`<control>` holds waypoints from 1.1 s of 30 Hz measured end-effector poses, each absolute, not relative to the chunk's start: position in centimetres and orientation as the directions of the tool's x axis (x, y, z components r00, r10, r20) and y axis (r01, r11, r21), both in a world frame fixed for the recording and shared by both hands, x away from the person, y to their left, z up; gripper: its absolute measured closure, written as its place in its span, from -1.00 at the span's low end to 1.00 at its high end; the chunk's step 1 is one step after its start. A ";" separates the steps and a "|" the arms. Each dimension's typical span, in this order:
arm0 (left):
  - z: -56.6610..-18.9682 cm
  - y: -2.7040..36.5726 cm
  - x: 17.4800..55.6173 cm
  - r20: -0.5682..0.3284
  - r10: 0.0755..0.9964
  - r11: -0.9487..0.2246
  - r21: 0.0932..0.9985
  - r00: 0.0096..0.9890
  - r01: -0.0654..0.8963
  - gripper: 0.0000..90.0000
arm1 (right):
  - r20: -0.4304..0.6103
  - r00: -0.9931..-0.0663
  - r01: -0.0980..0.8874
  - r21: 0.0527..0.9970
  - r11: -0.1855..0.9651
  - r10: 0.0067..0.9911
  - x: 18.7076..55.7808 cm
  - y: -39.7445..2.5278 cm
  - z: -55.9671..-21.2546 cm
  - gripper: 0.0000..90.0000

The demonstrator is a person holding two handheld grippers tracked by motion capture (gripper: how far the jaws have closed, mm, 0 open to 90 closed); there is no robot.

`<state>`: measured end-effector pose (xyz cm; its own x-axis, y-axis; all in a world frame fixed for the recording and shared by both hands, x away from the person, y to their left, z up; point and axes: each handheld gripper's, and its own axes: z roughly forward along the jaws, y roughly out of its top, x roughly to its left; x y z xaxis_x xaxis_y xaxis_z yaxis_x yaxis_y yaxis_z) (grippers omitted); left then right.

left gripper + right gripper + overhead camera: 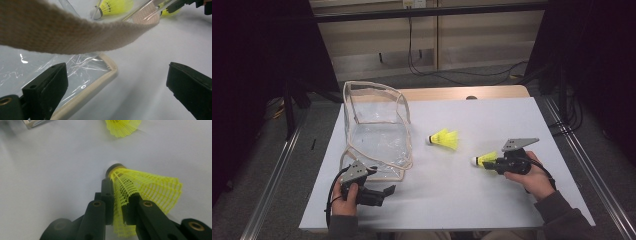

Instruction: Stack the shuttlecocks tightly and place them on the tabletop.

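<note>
Yellow mesh is pinched in my right gripper (490, 163): its jaws are clamped on the skirt of a shuttlecock (482, 159), white cork nose pointing to nine o'clock, resting low on the bench (492, 200) at about four o'clock of the board. In the right gripper view the netting buckles between the two black jaws. A second shuttlecock (444, 139) lies loose near the centre, at roughly ten o'clock from the held one, close by but apart. My left gripper (384, 192) sits at seven o'clock with its jaws spread wide and nothing between them; in the left gripper view one jaw hangs over the beige-edged corner of the clear plastic bag (377, 130). That bag stands open at nine to eleven o'clock, its woven strap (75, 35) crossing close to the camera. The bench top is a plain white sheet on a wooden table (452, 93). Beyond it, grey floor (462, 77), trailing black cables (422, 65) at twelve o'clock, pale wall panels (487, 35), dark surroundings either side.
</note>
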<state>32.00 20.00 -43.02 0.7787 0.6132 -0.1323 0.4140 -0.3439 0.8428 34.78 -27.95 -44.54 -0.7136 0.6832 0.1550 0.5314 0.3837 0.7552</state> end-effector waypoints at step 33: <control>-43.0 19.9 32.0 -0.134 0.613 -0.339 0.846 0.779 0.412 -0.91 | 0.160 -0.705 0.503 0.800 0.327 0.691 35.0 -28.3 -43.6 0.93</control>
